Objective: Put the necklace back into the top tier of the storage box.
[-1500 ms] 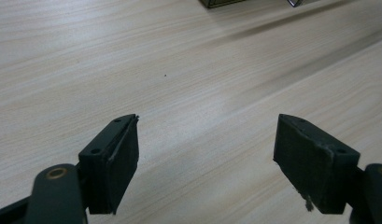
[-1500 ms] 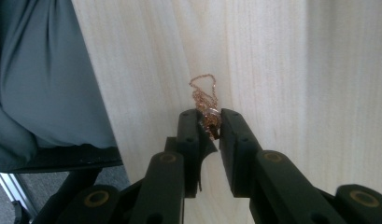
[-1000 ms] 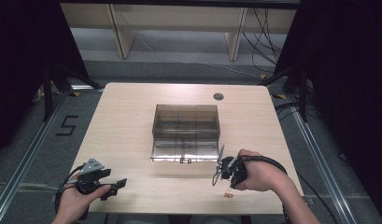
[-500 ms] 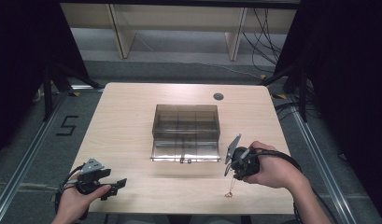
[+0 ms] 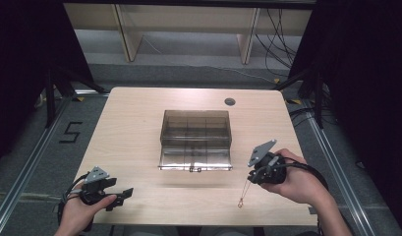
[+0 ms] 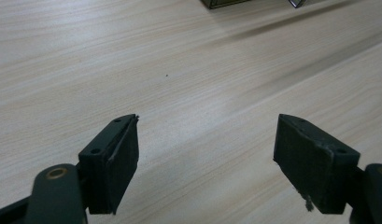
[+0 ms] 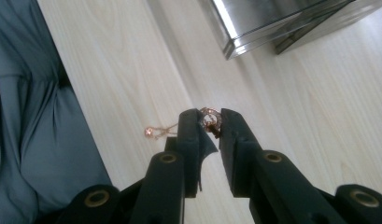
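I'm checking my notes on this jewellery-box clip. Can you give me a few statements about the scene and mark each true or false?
1. The right tool is shut on a thin rose-gold chain. True.
2. The left tool grips the chain too. False: its jaws stand wide apart over bare table.
3. The chain's lower end hangs down towards the tabletop. True.
4. The clear compartment box sits at the table's left edge. False: it sits near the middle.
5. The box lid is closed. False: it lies folded open towards the person.
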A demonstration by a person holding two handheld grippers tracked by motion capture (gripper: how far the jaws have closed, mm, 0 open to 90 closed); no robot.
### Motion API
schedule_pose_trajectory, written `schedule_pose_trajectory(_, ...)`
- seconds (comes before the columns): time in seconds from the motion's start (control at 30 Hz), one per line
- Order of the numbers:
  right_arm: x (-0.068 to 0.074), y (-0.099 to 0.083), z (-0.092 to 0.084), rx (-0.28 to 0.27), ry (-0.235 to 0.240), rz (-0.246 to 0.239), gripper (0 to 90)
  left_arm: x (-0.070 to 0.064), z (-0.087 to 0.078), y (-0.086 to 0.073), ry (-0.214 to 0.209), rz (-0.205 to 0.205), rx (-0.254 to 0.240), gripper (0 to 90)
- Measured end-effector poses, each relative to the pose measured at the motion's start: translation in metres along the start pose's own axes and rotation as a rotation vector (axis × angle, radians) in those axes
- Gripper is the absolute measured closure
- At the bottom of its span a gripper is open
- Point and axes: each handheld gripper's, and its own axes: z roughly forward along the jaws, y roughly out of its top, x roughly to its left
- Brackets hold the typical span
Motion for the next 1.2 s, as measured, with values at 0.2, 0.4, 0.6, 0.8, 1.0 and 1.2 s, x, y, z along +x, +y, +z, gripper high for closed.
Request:
schedule_pose_trajectory(0.2, -0.002, -0.007, -0.009, -0.075, -0.025, 0.066, 79.0, 0.000, 0.000, 0.000, 0.002, 0.001, -0.001, 22.2)
schedule_pose_trajectory(0.4, -0.006, -0.013, -0.024, -0.210, -0.092, 0.114, 79.1, 0.000, 0.000, 0.000, 0.003, 0.000, -0.002, 22.2)
schedule_pose_trajectory(0.6, -0.011, -0.013, -0.037, -0.292, -0.141, 0.122, 79.0, 0.001, -0.001, 0.001, -0.005, 0.011, 0.010, 22.2)
schedule_pose_trajectory(0.8, -0.015, -0.011, -0.046, -0.387, -0.191, 0.150, 79.1, 0.001, -0.001, 0.000, -0.003, 0.001, 0.011, 22.2)
schedule_pose_trajectory(1.0, -0.018, -0.008, -0.049, -0.468, -0.237, 0.167, 79.1, 0.001, -0.002, 0.000, -0.002, 0.010, 0.019, 22.2)
schedule_pose_trajectory(1.2, -0.019, -0.008, -0.049, -0.551, -0.272, 0.230, 79.1, 0.001, -0.001, 0.000, -0.002, 0.008, 0.018, 22.2)
